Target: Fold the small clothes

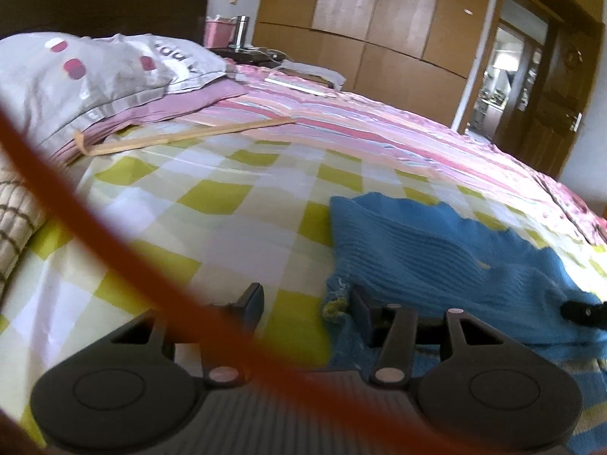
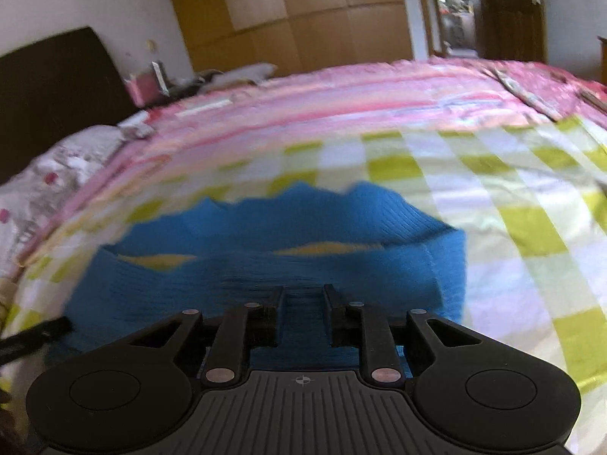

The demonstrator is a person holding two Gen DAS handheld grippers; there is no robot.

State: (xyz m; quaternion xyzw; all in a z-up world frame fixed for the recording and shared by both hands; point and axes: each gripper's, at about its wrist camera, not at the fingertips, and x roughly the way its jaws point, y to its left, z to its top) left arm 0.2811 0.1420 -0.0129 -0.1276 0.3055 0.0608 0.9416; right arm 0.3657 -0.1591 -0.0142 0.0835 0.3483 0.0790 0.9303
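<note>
A blue knit garment (image 1: 436, 250) lies partly folded on the green-and-white checked sheet (image 1: 212, 204). My left gripper (image 1: 307, 301) is open at the garment's left edge. Its right finger (image 1: 362, 305) sits against a frayed yellowish corner, and only sheet shows between the jaws. In the right wrist view the blue garment (image 2: 265, 227) spreads ahead, with yellow showing in its folds. My right gripper (image 2: 303, 299) hovers low over its near part, jaws a narrow gap apart and pressing on nothing. A tip of the other gripper pokes in at each view's side.
A grey pillow with pink dots (image 1: 95, 72) and a long wooden stick (image 1: 182, 136) lie at the bed's far left. A pink striped quilt (image 1: 360, 113) covers the far half. An orange cable (image 1: 114, 235) crosses close to the left camera. Wardrobe (image 1: 379, 19) and doorway (image 1: 504, 76) stand behind.
</note>
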